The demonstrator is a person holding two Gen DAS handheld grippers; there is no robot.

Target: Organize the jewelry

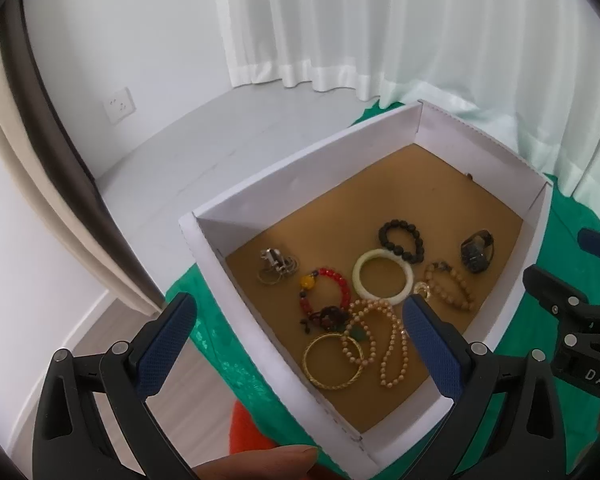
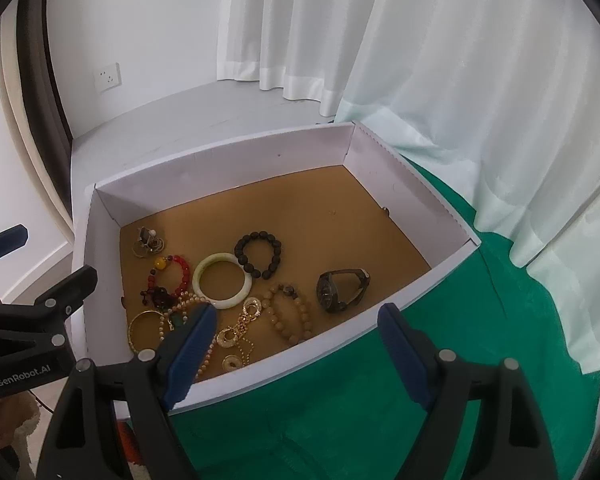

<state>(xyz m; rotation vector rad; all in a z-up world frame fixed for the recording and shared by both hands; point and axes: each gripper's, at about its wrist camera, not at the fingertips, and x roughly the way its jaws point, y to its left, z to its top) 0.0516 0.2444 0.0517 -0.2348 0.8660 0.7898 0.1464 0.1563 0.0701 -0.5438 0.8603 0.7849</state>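
A white cardboard box [image 1: 236, 280] [image 2: 380, 324] with a brown floor holds the jewelry. Inside lie a pale jade bangle [image 1: 383, 276] [image 2: 221, 280], a black bead bracelet [image 1: 401, 240] [image 2: 259, 254], a red bead bracelet [image 1: 324, 292] [image 2: 170, 276], a gold bangle [image 1: 332, 362] [image 2: 140, 330], a pearl necklace [image 1: 380, 344], a tan bead bracelet [image 1: 450, 286] [image 2: 290, 316], a dark watch [image 1: 477, 250] [image 2: 342, 290], a gold chain [image 2: 236, 332] and silver rings [image 1: 276, 266] [image 2: 148, 242]. My left gripper [image 1: 296, 348] is open above the box's near corner. My right gripper [image 2: 296, 352] is open over the box's front wall. Both are empty.
The box sits on a green cloth [image 2: 340, 420] [image 1: 204, 320]. White curtains [image 2: 460, 80] hang behind. A wall socket [image 1: 120, 105] and a grey floor lie to the left. An orange object [image 1: 248, 428] lies under the box's near corner. A fingertip [image 1: 260, 464] shows at the bottom.
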